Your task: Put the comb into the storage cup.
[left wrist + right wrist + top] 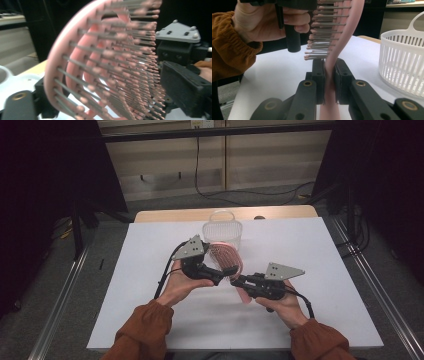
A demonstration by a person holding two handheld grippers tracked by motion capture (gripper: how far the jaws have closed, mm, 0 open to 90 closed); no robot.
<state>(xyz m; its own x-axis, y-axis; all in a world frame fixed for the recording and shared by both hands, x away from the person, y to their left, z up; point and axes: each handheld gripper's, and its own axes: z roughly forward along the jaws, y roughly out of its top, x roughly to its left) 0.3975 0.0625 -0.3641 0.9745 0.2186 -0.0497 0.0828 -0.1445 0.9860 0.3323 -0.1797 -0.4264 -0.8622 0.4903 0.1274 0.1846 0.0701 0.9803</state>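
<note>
Flat white rectangular board (150, 285) as work surface, sitting on a light wooden tabletop (170, 215) whose strip shows along the far edge. One item directly on the board: translucent white plastic slotted basket with a loop handle (223, 226), upright, at far centre near the board's back edge.

pink hairbrush (231, 261), grey pink-tipped bristles (120, 75); white slatted basket (402, 60).

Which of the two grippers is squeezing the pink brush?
The right gripper: its jaws clamp the brush just below the bristles. The left gripper is open around the brush head, not pinching it.
</note>
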